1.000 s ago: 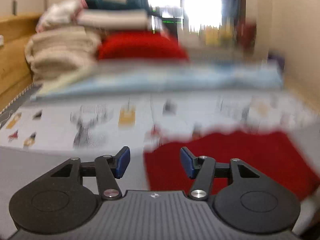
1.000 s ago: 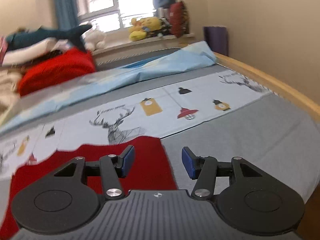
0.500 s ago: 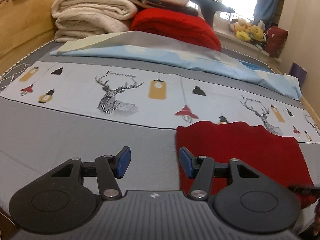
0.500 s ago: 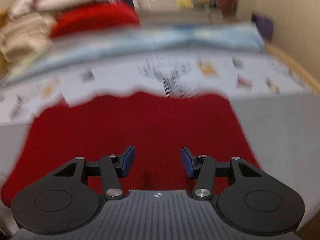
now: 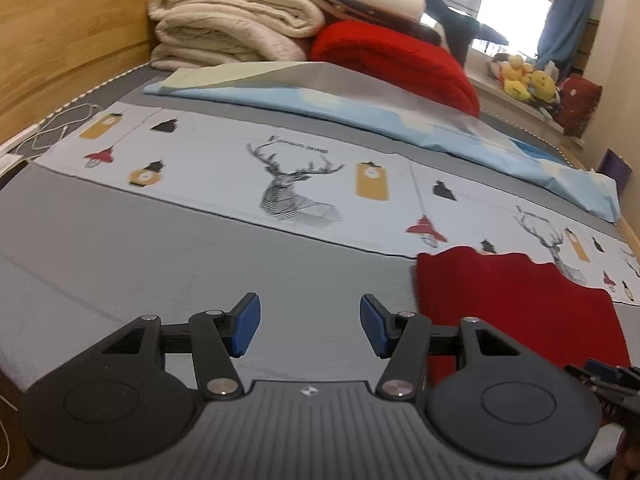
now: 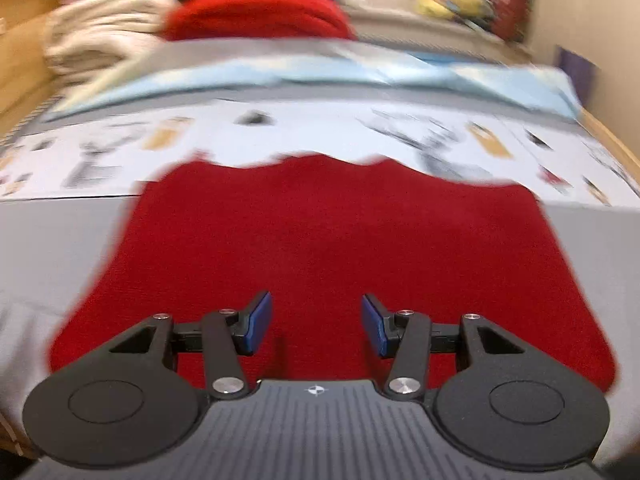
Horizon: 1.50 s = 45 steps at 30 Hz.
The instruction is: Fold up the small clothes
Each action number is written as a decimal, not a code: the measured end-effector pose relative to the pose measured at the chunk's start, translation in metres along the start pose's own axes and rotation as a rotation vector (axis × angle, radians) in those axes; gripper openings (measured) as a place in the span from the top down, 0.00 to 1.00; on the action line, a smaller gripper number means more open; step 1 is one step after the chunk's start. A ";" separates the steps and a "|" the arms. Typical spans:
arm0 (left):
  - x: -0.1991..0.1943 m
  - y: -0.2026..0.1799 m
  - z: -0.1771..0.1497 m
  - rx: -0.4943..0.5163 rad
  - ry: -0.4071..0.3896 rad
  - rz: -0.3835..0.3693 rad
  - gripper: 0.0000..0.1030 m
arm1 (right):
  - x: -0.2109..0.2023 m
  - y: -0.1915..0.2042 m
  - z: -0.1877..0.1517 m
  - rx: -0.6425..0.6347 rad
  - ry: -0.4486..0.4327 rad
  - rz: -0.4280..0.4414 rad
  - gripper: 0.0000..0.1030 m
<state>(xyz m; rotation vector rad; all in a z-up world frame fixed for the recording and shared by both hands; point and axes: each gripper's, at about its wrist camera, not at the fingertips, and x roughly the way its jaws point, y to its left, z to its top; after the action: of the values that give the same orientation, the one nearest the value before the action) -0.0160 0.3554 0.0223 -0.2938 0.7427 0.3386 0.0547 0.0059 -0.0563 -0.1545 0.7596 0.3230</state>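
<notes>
Right wrist view: your right tool [image 6: 316,322] gaped empty over the red cloth [image 6: 332,248], spread flat on the bed [image 5: 132,264]. Your left tool [image 5: 310,326] gaped empty; cloth at three o'clock.

The right wrist view is smeared by motion blur: the printed sheet [image 6: 360,136] and the folded bedding [image 6: 104,36] are unreadable there. In the left wrist view the red cloth [image 5: 516,308] is partly covered by the left gripper [image 5: 310,326], and a dark object [image 5: 608,380] at the right edge cannot be identified
</notes>
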 end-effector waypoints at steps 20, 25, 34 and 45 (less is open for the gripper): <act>-0.008 0.037 -0.008 -0.062 0.032 0.034 0.40 | 0.030 0.183 -0.061 -0.727 0.098 0.133 0.25; -0.006 0.039 -0.008 -0.061 0.038 0.031 0.40 | 0.039 0.178 -0.055 -0.687 0.093 0.095 0.41; -0.004 0.039 -0.008 -0.063 0.045 0.027 0.40 | 0.029 0.173 -0.063 -0.717 0.024 0.140 0.69; -0.002 0.042 -0.009 -0.061 0.051 0.027 0.40 | 0.016 0.173 -0.061 -0.743 -0.028 0.154 0.81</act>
<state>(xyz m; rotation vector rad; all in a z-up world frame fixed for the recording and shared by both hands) -0.0400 0.3899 0.0112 -0.3508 0.7879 0.3810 -0.0333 0.1567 -0.1146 -0.7912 0.5955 0.7445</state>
